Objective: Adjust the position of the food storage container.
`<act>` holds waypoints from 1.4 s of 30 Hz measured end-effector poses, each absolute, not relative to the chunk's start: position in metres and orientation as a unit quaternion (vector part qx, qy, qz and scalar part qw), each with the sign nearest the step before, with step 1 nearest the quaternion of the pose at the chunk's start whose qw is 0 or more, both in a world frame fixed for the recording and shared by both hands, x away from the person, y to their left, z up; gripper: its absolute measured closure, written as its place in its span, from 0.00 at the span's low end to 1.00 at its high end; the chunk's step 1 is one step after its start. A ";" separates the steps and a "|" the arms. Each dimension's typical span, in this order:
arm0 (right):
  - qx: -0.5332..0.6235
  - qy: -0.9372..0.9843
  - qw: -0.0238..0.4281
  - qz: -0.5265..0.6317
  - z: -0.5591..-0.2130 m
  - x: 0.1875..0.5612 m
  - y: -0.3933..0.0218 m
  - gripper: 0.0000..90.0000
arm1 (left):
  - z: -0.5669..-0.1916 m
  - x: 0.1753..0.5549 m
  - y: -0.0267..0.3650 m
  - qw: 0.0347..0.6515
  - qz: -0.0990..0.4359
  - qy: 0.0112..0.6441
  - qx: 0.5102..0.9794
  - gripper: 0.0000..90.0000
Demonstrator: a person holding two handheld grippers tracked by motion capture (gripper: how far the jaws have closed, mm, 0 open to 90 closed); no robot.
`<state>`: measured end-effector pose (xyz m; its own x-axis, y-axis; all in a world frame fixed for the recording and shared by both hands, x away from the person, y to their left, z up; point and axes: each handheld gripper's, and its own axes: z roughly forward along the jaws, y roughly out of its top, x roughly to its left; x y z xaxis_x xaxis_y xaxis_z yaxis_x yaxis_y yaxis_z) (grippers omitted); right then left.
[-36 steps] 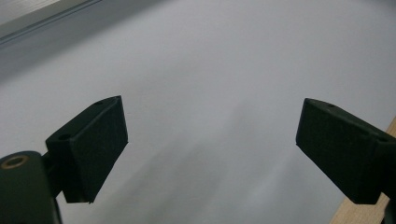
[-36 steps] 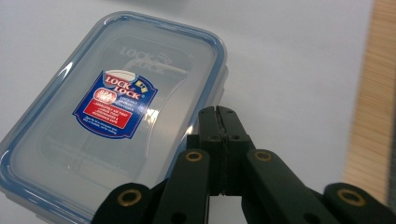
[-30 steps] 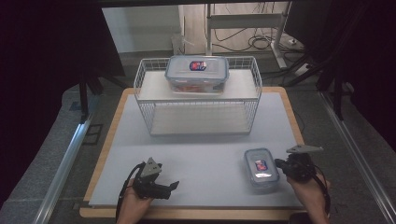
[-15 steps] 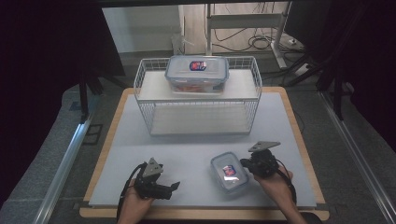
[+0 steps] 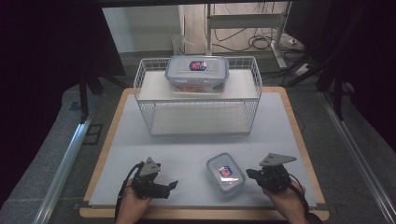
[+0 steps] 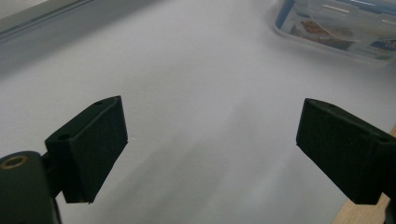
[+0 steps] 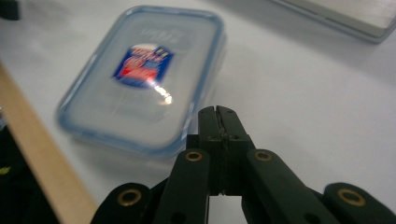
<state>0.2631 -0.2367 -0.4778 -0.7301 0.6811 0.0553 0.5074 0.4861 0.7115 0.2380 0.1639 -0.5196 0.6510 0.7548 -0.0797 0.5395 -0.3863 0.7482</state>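
High view shows a small lidded box (image 5: pixel 226 173) lying flat on the white mat (image 5: pixel 187 149), just off the tip of the right gripper (image 5: pixel 250 173) and a short way apart from it. Its long axis runs from far-left to near-right across the mat, label up, with one long side turned toward the right gripper. The right gripper's jaws are pressed together with nothing between them; the right gripper view shows the same closed tips (image 7: pixel 218 112) just short of the box's near long side (image 7: pixel 140 79), and I cannot tell whether they touch it. The left gripper (image 5: pixel 172 185) rests low on the mat, well to the box's other side, jaws spread wide and empty (image 6: pixel 212 144); the left gripper view catches only a corner of the box (image 6: pixel 336 28), cut off by the frame edge.

A larger lidded box (image 5: pixel 197 73) sits on the top shelf of a wire rack (image 5: pixel 198 105), well beyond both grippers.

The label's print is too small to read.

Compared with a second ago, the small box lies farther toward the left gripper and is turned at more of a slant, while the right gripper has drawn back from it since the half-second frame. The left gripper has not moved.
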 end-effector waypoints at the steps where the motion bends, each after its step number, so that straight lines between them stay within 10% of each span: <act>1: 0.347 0.854 0.116 0.370 -0.478 0.258 -0.237 0.99 | -0.520 0.238 0.164 0.389 0.138 0.394 0.821 0.10; 18: 0.341 0.877 0.063 0.332 -0.502 0.239 -0.221 0.99 | -0.521 0.239 0.164 0.387 0.134 0.393 0.824 0.10; 36: 0.371 0.865 0.073 0.331 -0.507 0.322 -0.201 0.99 | -0.522 0.254 0.162 0.377 0.108 0.430 0.814 0.08; 42: 0.372 0.866 0.083 0.323 -0.509 0.341 -0.188 0.99 | -0.512 0.278 0.166 0.417 0.099 0.436 0.791 0.44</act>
